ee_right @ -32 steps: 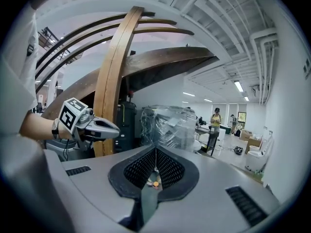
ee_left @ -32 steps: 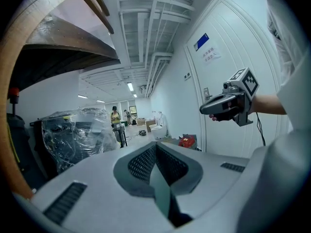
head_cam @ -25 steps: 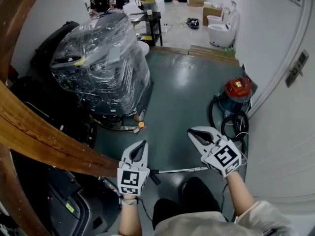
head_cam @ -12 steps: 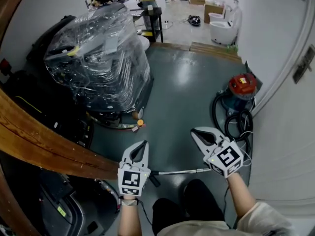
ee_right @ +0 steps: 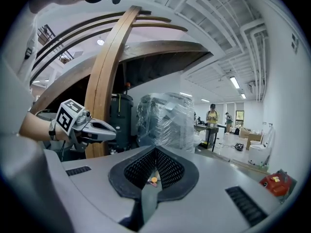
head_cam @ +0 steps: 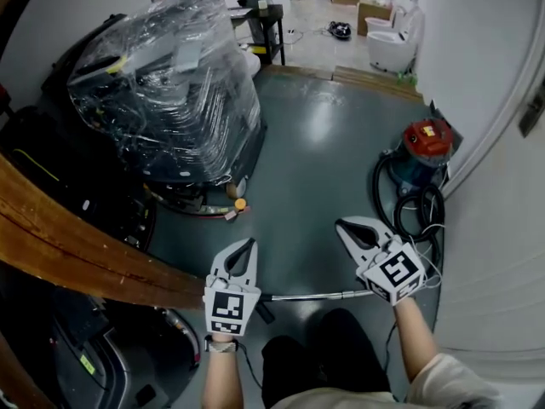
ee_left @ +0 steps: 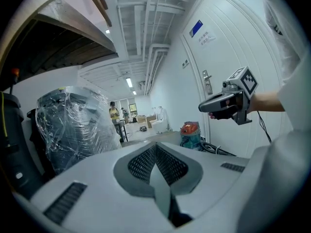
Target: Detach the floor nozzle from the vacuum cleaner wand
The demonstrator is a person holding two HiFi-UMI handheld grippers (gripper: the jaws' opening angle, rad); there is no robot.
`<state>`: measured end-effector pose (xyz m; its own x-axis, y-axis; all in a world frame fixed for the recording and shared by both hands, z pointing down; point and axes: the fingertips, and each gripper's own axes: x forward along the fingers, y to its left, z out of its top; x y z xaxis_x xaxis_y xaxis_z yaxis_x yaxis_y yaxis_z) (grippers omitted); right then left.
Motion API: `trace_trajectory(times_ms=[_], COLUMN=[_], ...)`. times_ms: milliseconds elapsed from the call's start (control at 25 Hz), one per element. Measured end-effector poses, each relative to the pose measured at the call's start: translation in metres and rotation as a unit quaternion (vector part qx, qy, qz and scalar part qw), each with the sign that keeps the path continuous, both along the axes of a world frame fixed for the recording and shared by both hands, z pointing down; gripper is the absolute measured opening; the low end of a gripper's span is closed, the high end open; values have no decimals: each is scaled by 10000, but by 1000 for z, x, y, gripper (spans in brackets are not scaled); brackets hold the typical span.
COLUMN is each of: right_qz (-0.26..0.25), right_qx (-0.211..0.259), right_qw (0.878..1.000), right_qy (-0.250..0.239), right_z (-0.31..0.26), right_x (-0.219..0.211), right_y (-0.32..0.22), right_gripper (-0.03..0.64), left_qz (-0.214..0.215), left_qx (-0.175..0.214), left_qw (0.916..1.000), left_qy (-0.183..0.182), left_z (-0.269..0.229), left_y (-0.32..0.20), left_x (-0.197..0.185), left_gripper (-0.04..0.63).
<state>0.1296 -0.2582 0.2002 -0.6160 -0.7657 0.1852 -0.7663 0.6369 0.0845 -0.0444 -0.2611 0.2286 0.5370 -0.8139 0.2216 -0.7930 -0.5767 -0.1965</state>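
Obs., taken from the person holding the two tools, 12 o'clock being straight ahead into the room.

- Left gripper [head_cam: 248, 244]: jaws fully together, nothing between them. It is held off the floor at about 11 o'clock and points nearly level.
- Right gripper [head_cam: 341, 222]: jaws also fully together and empty. It is at about 1 o'clock, well apart from the left one, with its tip angled toward 11 o'clock.
- Wand [head_cam: 311, 296]: a thin metal tube lying flat on the grey-green floor [head_cam: 315, 169], just in front of the person's knees. It runs across from 9 to 3 o'clock, below both grippers, and neither one touches it.
- Dark fitting [head_cam: 264, 310]: sits at the 9 o'clock end of the tube, beside the left gripper's marker cube. It is too small and too hidden to say whether it is the floor nozzle.
- Canister vacuum [head_cam: 423, 143]: red top, at 2 o'clock against the white wall. Its black hose [head_cam: 409, 211] lies coiled on the floor on the near side.
- Plastic-wrapped machine [head_cam: 166, 83]: large, at 11 o'clock.
- Curved wooden beam [head_cam: 85, 250]: sweeps past at 9 o'clock.
- Far end, 12 to 1 o'clock: a small black table [head_cam: 266, 32], white toilets [head_cam: 393, 45], and people standing beyond.
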Motion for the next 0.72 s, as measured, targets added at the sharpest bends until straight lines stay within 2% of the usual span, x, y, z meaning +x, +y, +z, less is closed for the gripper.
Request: trace_trajectory(times_ms=[200,320,560,720], right_qz=[-96,-75,-84,-31], right_qx=[158,215,97,17], right_qw=[9996,9996,9999,9999], right_qy=[197,151,76,109], right_z=[31,51,104,124], right_x=[1,2,-4,-4], right_y=[-4,-7,-8,-9], right_gripper=[28,28,28,29], left_qz=[-2,-19,-144,-188], left_qx=[76,160,96,208], left_qw=[10000,9999,9998,9996], left_qy=[19,-4,-17,-45], left_z=[31,52,104,121], left_y=[0,-1,0,0], left_x=[3,2,-13,-16], left_gripper=[0,0,0,0])
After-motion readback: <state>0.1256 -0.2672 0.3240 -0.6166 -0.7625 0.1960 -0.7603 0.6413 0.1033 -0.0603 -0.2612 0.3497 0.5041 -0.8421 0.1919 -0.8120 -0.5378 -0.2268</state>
